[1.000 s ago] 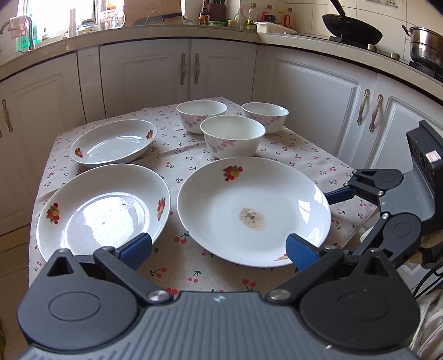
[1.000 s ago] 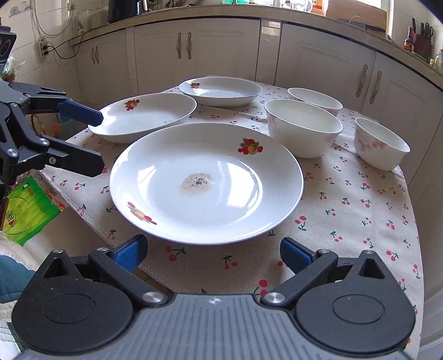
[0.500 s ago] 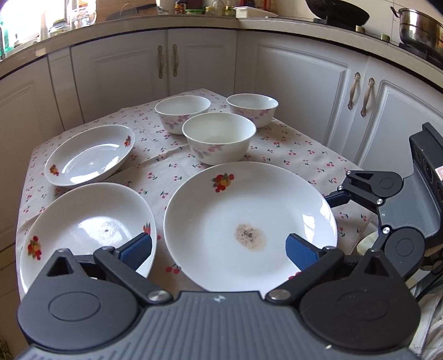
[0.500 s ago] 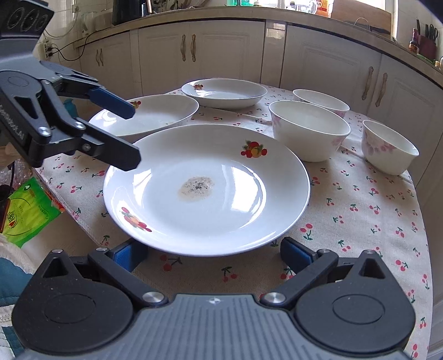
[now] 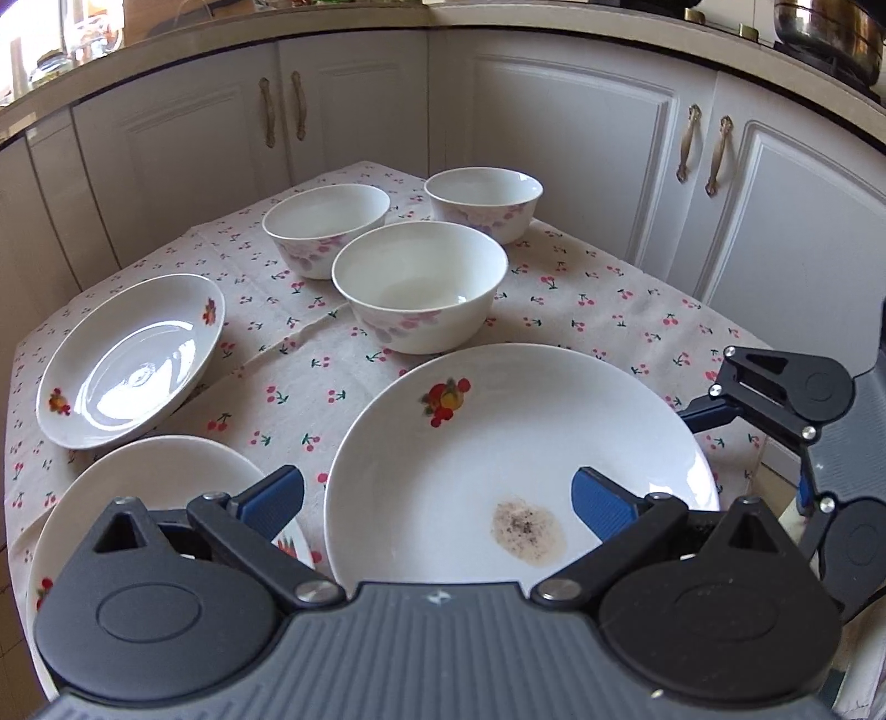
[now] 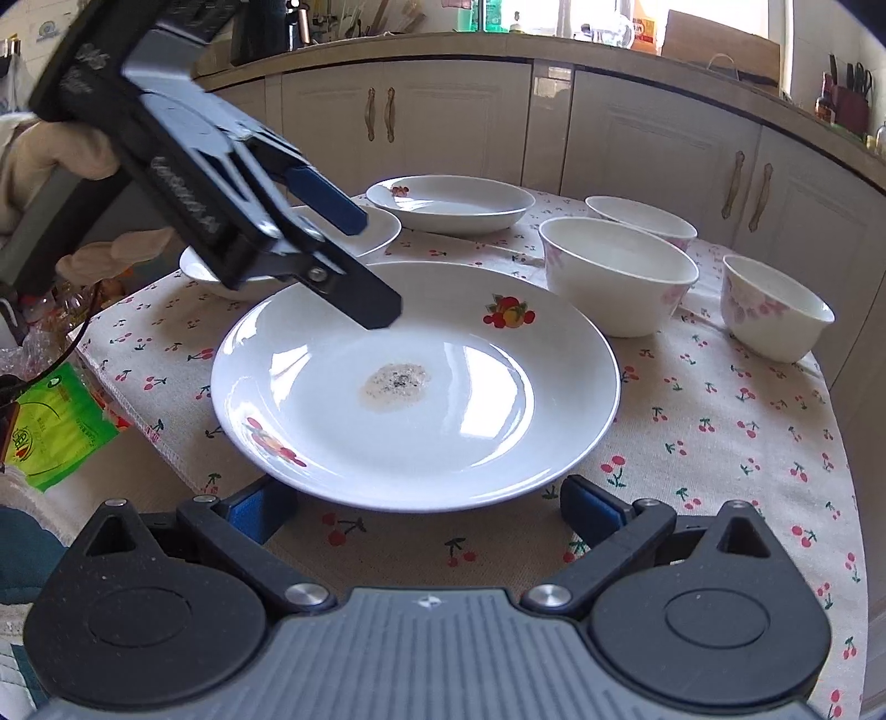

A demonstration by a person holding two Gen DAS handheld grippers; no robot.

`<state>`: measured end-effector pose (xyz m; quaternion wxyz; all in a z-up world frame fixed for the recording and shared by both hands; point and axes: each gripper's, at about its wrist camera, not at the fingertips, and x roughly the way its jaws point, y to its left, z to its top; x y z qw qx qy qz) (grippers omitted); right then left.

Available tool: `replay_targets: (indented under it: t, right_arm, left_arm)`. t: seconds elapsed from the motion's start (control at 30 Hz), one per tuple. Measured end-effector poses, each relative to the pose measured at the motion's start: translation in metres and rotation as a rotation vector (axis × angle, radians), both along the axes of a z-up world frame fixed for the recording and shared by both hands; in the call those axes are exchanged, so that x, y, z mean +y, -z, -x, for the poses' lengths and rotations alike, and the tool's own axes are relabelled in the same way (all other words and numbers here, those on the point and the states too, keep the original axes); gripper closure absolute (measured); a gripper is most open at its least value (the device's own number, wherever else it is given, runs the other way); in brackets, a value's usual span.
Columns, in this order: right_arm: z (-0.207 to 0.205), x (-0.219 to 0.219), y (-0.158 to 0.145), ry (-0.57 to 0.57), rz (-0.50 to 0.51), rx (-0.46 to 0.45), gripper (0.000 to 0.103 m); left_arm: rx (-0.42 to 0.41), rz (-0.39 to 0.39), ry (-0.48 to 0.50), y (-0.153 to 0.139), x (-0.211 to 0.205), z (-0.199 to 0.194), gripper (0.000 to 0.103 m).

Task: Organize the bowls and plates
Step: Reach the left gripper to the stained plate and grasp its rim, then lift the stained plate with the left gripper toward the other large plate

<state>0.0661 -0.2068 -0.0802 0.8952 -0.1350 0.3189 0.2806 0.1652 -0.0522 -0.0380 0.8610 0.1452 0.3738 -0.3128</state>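
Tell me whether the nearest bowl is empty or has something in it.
Empty, as far as the pictures show. The nearest bowl sits upright on the tablecloth, and its white inside shows only glare, with no food visible.

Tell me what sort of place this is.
Most likely a home kitchen. White cabinets run under a countertop crowded with bottles, a metal pot stands at the far right, and plates and bowls sit on a cherry-print tablecloth.
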Motion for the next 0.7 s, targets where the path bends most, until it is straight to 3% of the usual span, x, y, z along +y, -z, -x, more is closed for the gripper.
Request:
replay_targets:
  t: [0.7]
  right_arm:
    - [-0.001,0.005,0.001,0.012,-0.011,0.017,0.000]
  left_arm:
    - [0.253,-0.086,0.180,0.015,-0.016,-0.059,0.003]
